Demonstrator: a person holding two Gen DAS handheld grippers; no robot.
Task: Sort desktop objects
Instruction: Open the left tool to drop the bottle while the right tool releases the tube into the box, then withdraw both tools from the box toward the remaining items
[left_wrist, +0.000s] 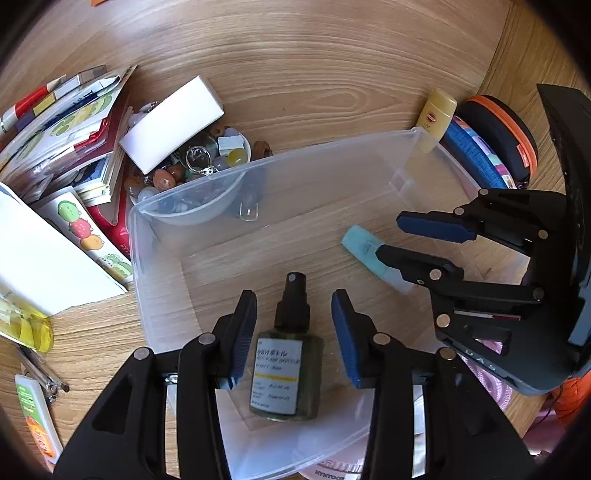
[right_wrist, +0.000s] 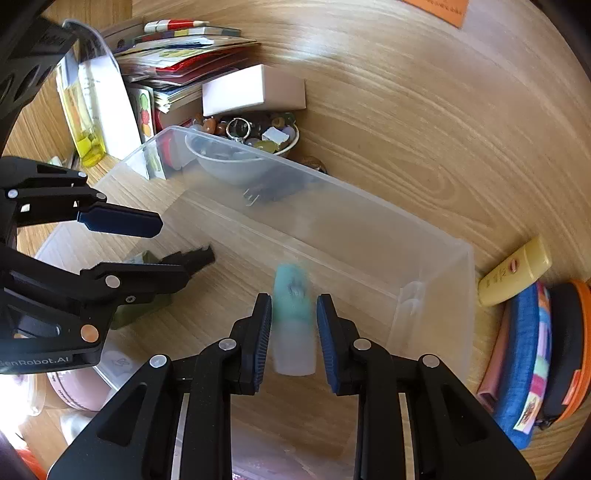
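My left gripper (left_wrist: 294, 328) straddles the spray bottle (left_wrist: 286, 373) inside the clear bin (left_wrist: 155, 280), pads apart from it. My right gripper (right_wrist: 294, 328) grasps the teal-capped tube (right_wrist: 293, 321) there.

The left gripper (left_wrist: 293, 332) enters its own wrist view from the bottom edge, pointing steeply downward, its blue-padded fingers (left_wrist: 347, 339) spread with clear gaps either side of what lies between them; nothing is pinched. In the right wrist view it reaches in from the left edge. The right gripper (right_wrist: 291, 330) rises from the bottom centre of its view, also angled down, jaws drawn narrow; the pads seem not quite to press, though blur makes this uncertain.
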